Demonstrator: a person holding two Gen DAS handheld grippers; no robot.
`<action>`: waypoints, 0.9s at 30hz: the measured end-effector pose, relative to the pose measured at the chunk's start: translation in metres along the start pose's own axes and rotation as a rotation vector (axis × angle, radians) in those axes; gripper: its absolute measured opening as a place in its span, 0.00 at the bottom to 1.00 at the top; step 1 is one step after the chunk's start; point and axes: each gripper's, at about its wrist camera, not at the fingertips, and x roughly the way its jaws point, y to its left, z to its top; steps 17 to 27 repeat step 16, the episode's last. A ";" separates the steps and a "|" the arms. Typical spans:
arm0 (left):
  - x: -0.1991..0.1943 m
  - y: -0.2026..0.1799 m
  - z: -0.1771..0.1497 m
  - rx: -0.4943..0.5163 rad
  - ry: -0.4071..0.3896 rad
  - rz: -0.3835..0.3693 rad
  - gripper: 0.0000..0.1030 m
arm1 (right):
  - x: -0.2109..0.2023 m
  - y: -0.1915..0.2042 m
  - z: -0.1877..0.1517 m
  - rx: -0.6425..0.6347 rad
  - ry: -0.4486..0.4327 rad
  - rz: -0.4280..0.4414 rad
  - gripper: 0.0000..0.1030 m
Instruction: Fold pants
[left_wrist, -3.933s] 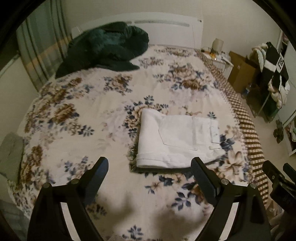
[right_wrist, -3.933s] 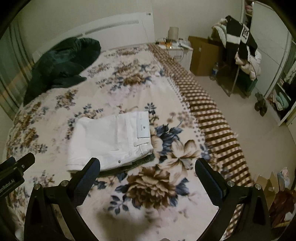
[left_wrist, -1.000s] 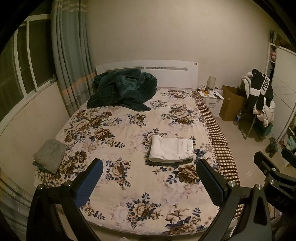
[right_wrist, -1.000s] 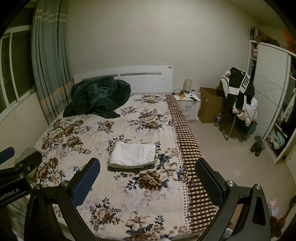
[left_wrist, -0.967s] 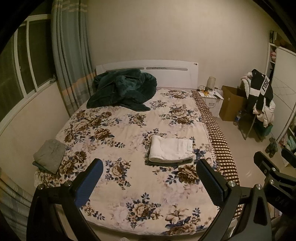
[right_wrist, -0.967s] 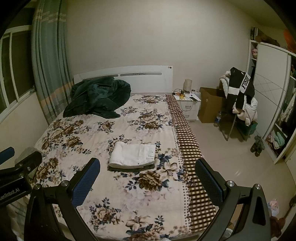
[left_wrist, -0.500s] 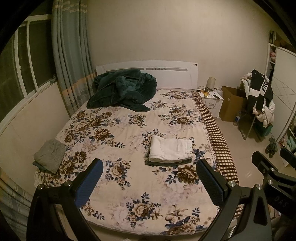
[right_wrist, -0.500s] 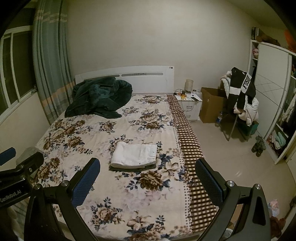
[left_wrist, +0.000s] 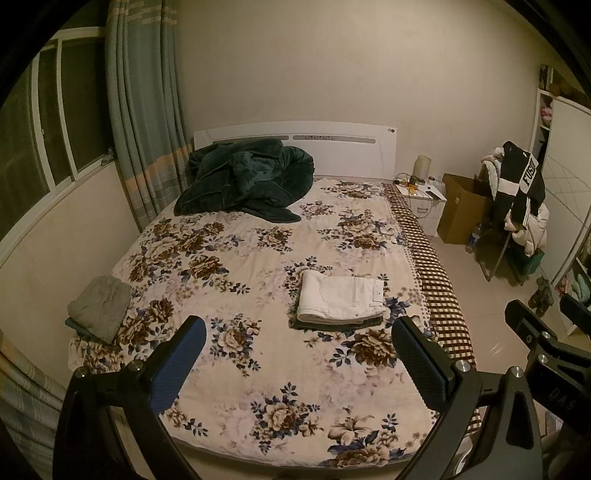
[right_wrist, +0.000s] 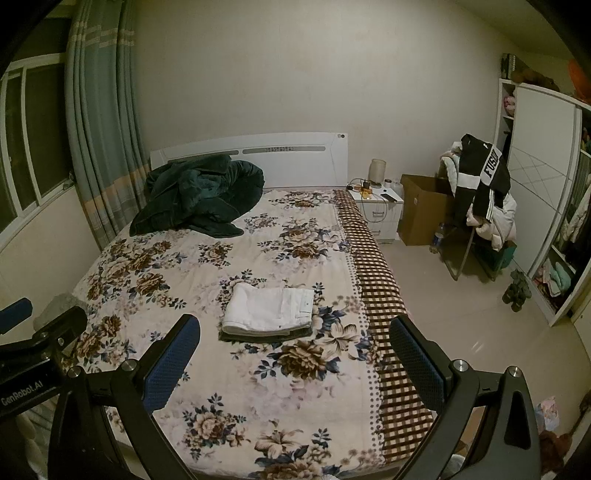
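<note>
White pants (left_wrist: 340, 301) lie folded in a neat rectangle on a darker folded garment (left_wrist: 334, 324), right of centre on the floral bedspread (left_wrist: 240, 266). They also show in the right wrist view (right_wrist: 269, 308). My left gripper (left_wrist: 297, 350) is open and empty, held well back beyond the foot of the bed. My right gripper (right_wrist: 295, 349) is open and empty too, equally far back. Neither touches the pants.
A dark green blanket (left_wrist: 243, 181) is heaped by the headboard. A grey folded cloth (left_wrist: 101, 308) sits at the bed's left edge. A nightstand (right_wrist: 378, 210), cardboard box (right_wrist: 421, 208), clothes-laden chair (right_wrist: 484, 206) and wardrobe (right_wrist: 546, 221) stand right of the bed.
Since 3.9 s ago both grippers have pulled far back from the folded pants, so the whole bed shows. Over the last second the views have barely shifted.
</note>
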 end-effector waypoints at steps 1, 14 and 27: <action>-0.001 -0.001 0.001 -0.002 0.000 0.002 1.00 | 0.000 0.000 0.000 0.000 0.000 -0.001 1.00; -0.002 -0.001 0.001 -0.006 -0.003 0.006 1.00 | 0.000 0.001 -0.001 0.001 0.000 0.000 1.00; -0.003 -0.002 0.001 -0.008 -0.002 0.004 1.00 | 0.000 0.001 -0.001 0.000 0.000 0.000 1.00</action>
